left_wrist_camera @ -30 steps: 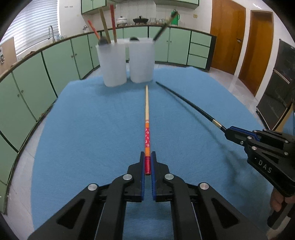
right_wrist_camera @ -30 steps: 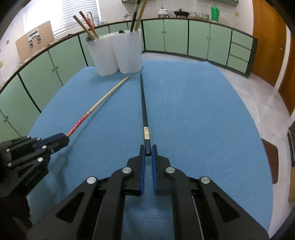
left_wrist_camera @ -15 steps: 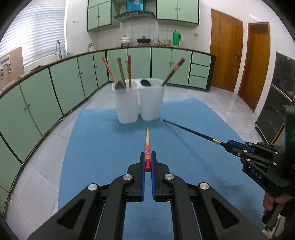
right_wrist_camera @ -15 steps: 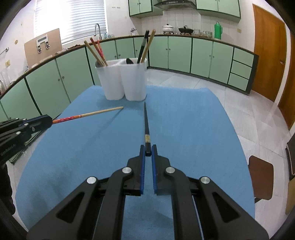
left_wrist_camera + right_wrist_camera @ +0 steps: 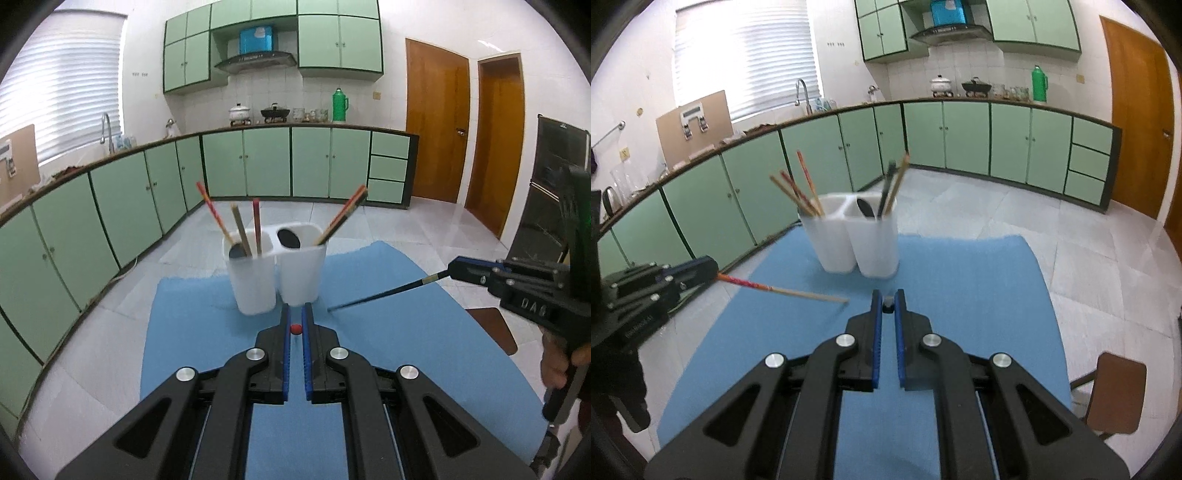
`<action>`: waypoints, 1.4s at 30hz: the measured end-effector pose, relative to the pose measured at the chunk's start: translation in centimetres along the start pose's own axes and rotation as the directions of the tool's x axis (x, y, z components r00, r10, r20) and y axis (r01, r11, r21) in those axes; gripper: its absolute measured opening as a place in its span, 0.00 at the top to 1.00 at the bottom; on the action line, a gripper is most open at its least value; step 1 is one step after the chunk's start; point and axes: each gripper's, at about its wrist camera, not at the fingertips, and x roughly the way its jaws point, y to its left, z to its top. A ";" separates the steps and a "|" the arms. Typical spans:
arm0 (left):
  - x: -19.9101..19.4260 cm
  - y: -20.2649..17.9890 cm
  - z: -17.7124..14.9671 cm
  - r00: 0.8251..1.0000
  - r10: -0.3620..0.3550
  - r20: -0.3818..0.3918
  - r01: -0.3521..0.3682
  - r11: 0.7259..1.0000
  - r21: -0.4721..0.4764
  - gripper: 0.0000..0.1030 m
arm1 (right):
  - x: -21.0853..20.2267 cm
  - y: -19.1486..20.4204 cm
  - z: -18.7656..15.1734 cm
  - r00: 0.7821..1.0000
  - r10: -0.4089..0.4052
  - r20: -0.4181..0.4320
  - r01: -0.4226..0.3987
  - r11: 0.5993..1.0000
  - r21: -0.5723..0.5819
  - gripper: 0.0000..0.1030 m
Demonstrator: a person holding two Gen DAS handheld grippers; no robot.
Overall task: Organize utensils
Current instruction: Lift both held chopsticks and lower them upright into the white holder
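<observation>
Left gripper (image 5: 295, 317) pinched red-ended wooden chopstick (image 5: 783, 290) between fingertips; right gripper (image 5: 887, 301) pinched thin black chopstick (image 5: 384, 293) likewise.

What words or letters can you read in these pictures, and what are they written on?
"DAS", or close to it, stands in pale letters on the black body of the right gripper; the last letter is unclear.
The left gripper carries a pale line of print on its body, too small and blurred to read.
Nothing else is readable.

Two cups (image 5: 277, 273) stand side by side at the mat's (image 5: 406, 350) far edge, frame centre; chopsticks (image 5: 243, 229) lean inside both; cabinets (image 5: 266, 162) run behind.
</observation>
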 end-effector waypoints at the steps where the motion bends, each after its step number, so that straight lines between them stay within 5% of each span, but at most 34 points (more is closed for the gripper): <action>1: 0.2 0.0 0.4 1.000 -0.005 0.003 0.005 1.000 0.003 0.95 | 0.0 -0.1 0.5 1.000 0.010 0.000 -0.010 1.000 0.003 0.94; 15: 0.9 0.8 5.0 0.997 -0.041 0.065 0.038 0.999 0.036 0.95 | -0.4 -0.9 8.4 0.994 0.106 -0.024 -0.107 0.993 -0.052 0.95; 27: -1.6 1.1 11.3 0.977 -0.030 0.211 0.009 0.995 0.102 0.95 | -2.0 0.6 17.6 0.981 0.168 0.102 -0.151 0.977 -0.151 0.95; 37: -2.1 2.5 15.1 0.956 -0.017 0.294 -0.014 0.994 0.104 0.95 | 1.6 1.1 23.6 0.974 0.156 0.162 -0.132 0.980 -0.147 0.95; 42: 0.5 3.2 15.3 0.967 -0.014 0.256 -0.010 0.996 0.090 0.95 | 4.1 1.0 24.0 0.979 0.125 0.161 -0.102 0.985 -0.141 0.95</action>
